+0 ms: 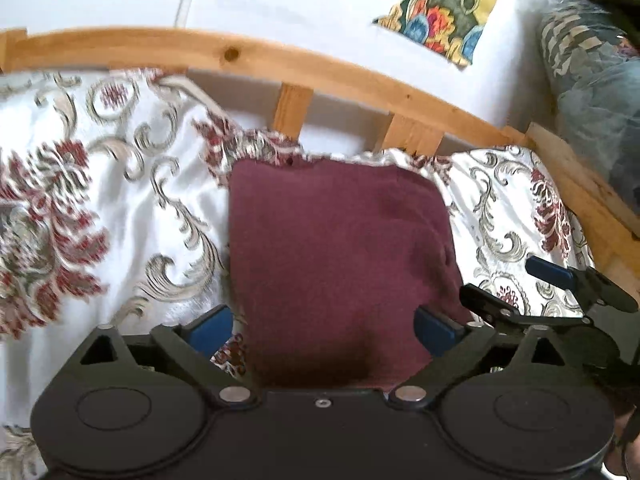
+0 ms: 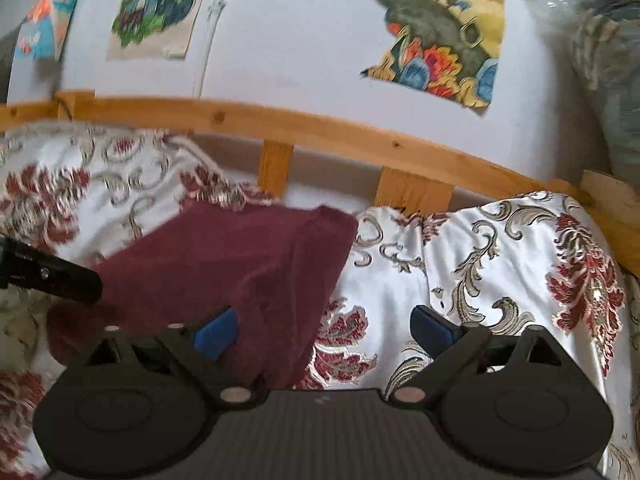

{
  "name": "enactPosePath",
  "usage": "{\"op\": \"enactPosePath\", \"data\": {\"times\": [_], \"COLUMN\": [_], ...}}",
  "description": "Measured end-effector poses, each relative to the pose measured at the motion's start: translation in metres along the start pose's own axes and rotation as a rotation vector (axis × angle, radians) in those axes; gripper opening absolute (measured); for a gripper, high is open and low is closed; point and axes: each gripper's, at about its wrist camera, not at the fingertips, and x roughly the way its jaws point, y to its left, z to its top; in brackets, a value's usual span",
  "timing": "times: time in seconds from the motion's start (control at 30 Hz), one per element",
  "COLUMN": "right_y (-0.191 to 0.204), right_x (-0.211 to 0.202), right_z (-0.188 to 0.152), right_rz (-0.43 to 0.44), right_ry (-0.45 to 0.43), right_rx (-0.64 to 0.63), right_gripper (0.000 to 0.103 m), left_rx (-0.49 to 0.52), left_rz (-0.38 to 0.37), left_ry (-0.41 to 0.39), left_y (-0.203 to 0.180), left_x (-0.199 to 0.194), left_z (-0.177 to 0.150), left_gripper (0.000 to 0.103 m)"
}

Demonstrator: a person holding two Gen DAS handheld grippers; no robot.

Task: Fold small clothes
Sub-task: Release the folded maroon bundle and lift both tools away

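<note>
The maroon cloth (image 1: 336, 264) is seen lying folded into a compact rectangle on the patterned bedspread (image 1: 100, 184); little folding appears left. The left gripper (image 1: 324, 330) and right gripper (image 2: 324, 330) are spread wide, nothing gripped. A wooden rail (image 1: 248, 56) and white wall (image 2: 296, 40) with pictures are behind.

The folded cloth (image 1: 336, 248) lies on the bedspread (image 1: 100, 200), before the rail (image 1: 240, 54).
</note>
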Motion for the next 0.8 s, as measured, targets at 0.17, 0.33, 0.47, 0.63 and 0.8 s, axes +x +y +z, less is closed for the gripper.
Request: {"op": "enactPosePath", "data": {"times": [0.17, 0.33, 0.47, 0.63, 0.8], "right_y": [0.0, -0.003, -0.009, -0.008, 0.001], "right_x": [-0.037, -0.079, -0.115, -0.157, -0.191], "right_z": [0.01, 0.02, 0.027, 0.032, 0.03], "right_rz": [0.007, 0.018, 0.018, 0.022, 0.028], "right_ry": [-0.067, -0.117, -0.157, -0.189, -0.195], "right_rx": [0.048, 0.122, 0.189, 0.216, 0.205], "right_gripper": [0.103, 0.103, 0.103, 0.103, 0.103], "left_rx": [0.01, 0.056, 0.107, 0.093, 0.079], "left_rz": [0.026, 0.045, 0.079, 0.107, 0.137], "left_ry": [-0.038, -0.079, -0.123, -0.157, -0.199], "left_y": [-0.008, -0.021, -0.026, -0.022, -0.016], "left_x": [-0.032, -0.071, -0.109, -0.154, -0.197], "left_z": [0.007, 0.011, 0.007, -0.002, -0.017], "left_gripper": [0.102, 0.102, 0.102, 0.102, 0.102]}}
